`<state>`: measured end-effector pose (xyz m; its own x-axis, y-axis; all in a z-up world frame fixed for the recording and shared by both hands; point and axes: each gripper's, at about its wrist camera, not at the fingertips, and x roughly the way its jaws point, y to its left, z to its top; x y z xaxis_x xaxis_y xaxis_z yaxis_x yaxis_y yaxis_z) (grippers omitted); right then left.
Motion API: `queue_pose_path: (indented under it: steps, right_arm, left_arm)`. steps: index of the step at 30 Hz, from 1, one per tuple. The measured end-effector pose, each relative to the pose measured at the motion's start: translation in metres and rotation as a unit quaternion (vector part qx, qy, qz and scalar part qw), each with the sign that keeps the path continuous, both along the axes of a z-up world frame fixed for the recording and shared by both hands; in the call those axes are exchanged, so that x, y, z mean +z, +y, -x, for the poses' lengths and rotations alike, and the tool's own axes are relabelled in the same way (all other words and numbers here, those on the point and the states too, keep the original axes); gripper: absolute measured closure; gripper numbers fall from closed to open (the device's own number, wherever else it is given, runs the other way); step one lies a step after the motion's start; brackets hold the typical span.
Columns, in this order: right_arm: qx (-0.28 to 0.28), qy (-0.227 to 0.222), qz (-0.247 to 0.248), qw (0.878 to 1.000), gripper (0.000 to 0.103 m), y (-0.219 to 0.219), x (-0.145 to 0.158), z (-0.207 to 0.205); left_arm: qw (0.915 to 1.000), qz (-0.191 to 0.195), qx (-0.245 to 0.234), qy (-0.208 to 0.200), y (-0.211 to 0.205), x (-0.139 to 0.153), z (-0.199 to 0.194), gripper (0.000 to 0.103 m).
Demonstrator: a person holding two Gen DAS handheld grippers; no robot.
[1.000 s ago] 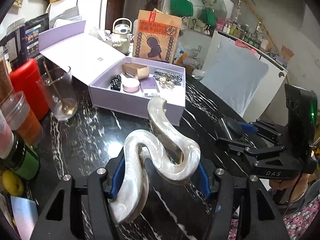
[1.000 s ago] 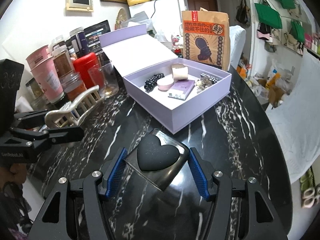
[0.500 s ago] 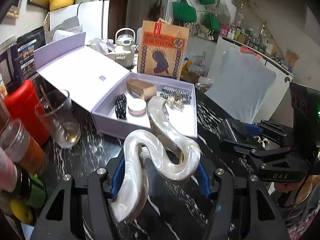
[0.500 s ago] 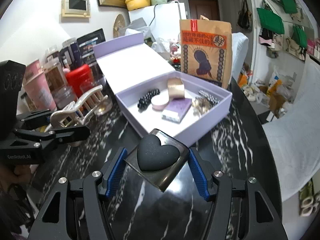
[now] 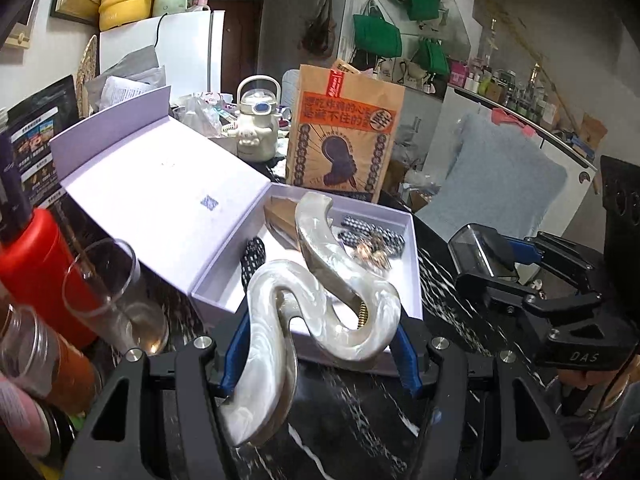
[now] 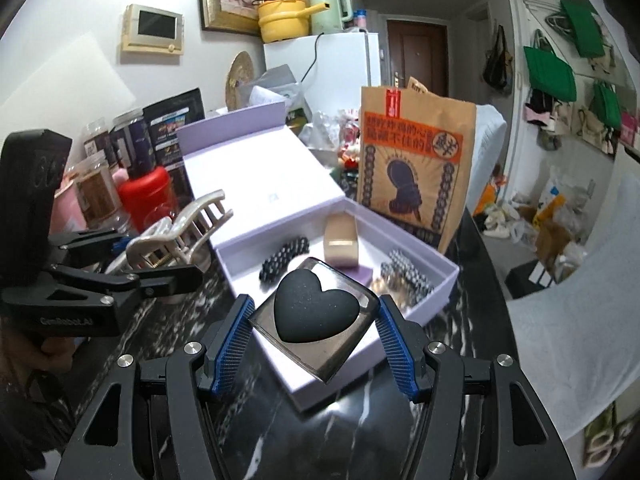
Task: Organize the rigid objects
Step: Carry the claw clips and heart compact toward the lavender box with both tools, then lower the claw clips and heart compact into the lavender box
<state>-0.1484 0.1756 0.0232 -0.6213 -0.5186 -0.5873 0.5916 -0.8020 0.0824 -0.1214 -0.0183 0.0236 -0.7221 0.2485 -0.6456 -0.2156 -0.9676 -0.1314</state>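
My left gripper (image 5: 320,352) is shut on a pearly white hair claw clip (image 5: 320,304), held above the near edge of the open lilac box (image 5: 412,240). My right gripper (image 6: 316,340) is shut on a clear square case with a black heart (image 6: 316,312), held above the box's near corner (image 6: 448,280). The box holds a black beaded clip (image 6: 284,264), a tan roll (image 6: 340,240), a purple card and dark beaded pieces (image 6: 408,276). The left gripper with the clip (image 6: 180,236) shows at the left of the right wrist view. The right gripper (image 5: 492,264) shows at the right of the left wrist view.
A brown paper bag (image 6: 416,164) stands behind the box. A drinking glass (image 5: 108,292), a red canister (image 5: 36,268) and several jars (image 6: 96,184) crowd the table's left side. A white teapot (image 5: 256,120) stands at the back. The black marble table (image 6: 440,408) ends at right.
Both grippers have risen and moved forward towards the lilac box, each keeping its object. The claw clip and the heart case now hang over the box's near edge.
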Motion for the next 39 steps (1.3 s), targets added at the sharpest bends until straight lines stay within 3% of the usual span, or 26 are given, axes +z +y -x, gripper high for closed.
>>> queue_pose_path:
  steps: [11, 19, 27, 39]
  right_arm:
    - [-0.007, 0.026, 0.005, 1.0, 0.041, -0.012, 0.024, 0.049]
    - [-0.028, 0.021, 0.003, 0.999, 0.041, -0.019, 0.021, 0.076]
    - [-0.071, -0.023, 0.027, 0.997, 0.041, -0.02, -0.008, 0.102]
    - [-0.077, -0.042, -0.004, 0.996, 0.041, -0.022, -0.047, 0.109]
  left_arm:
    - [0.9999, 0.01, 0.004, 0.008, 0.0, 0.012, 0.049, 0.044]
    - [0.9992, 0.03, 0.02, 0.015, -0.001, 0.009, 0.083, 0.044]
    - [0.997, 0.072, 0.027, 0.011, 0.007, -0.009, 0.099, 0.044]
    - [0.9968, 0.078, 0.012, -0.013, 0.021, -0.04, 0.112, 0.044]
